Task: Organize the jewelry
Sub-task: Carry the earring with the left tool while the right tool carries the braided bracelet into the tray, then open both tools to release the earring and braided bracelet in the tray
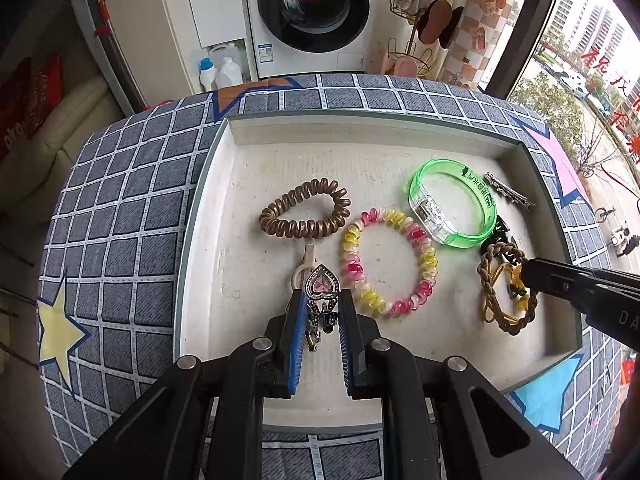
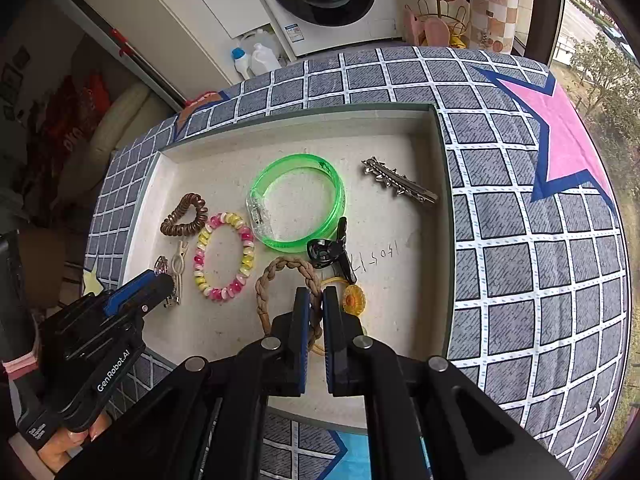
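A shallow beige tray [image 1: 224,208] [image 2: 400,248] lies on the checked cloth. Over its near left part, my left gripper [image 1: 321,304] is shut on a metal hair clip with a pink heart stone [image 1: 322,286]. A white clip [image 1: 306,260] lies just beyond it. My right gripper [image 2: 317,300] is shut on a braided brown band [image 2: 280,276] [image 1: 506,320] low over the tray's near right. Whether the band touches the floor I cannot tell. In the left wrist view the right gripper [image 1: 532,276] comes in from the right edge. The left gripper [image 2: 160,280] shows at the left of the right wrist view.
In the tray lie a brown coil tie [image 1: 306,208], a pink and yellow coil bracelet [image 1: 388,262], a green bangle [image 1: 452,208], a silver spiked clip [image 2: 400,182], a black claw clip [image 2: 324,250] and a yellow flower tie [image 2: 354,300]. A washing machine [image 1: 312,4] stands behind.
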`<state>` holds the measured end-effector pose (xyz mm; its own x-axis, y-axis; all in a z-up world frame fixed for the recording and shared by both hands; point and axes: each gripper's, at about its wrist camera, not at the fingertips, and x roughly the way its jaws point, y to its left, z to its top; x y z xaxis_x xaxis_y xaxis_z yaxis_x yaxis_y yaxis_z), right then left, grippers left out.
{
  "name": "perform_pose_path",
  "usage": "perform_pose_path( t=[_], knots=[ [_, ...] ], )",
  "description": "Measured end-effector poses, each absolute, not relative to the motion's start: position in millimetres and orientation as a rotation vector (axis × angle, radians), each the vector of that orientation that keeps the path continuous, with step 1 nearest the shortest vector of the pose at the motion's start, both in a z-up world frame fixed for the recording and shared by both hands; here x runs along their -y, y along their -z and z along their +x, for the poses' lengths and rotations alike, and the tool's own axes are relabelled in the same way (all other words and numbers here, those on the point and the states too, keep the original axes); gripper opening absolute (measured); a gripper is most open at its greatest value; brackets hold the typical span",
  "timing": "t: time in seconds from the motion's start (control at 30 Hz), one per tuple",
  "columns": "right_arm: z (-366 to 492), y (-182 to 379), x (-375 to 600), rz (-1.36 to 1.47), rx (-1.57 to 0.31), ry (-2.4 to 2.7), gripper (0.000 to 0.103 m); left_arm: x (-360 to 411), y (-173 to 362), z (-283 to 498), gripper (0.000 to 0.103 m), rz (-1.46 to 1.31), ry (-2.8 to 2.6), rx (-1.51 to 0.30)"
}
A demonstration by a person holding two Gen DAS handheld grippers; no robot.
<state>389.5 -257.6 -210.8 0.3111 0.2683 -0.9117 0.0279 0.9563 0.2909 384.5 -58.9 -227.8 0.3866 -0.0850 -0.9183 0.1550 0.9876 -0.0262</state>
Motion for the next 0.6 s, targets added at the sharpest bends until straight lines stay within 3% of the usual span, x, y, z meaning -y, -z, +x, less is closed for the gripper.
perform_pose_path(
  t=[0.6],
  knots=[
    [393.1, 231.0, 257.3, 0.249, -1.283, -0.143, 0.007, 73.2, 234.7, 387.5, 0.029, 0.199, 0.123, -1.149]
  ],
)
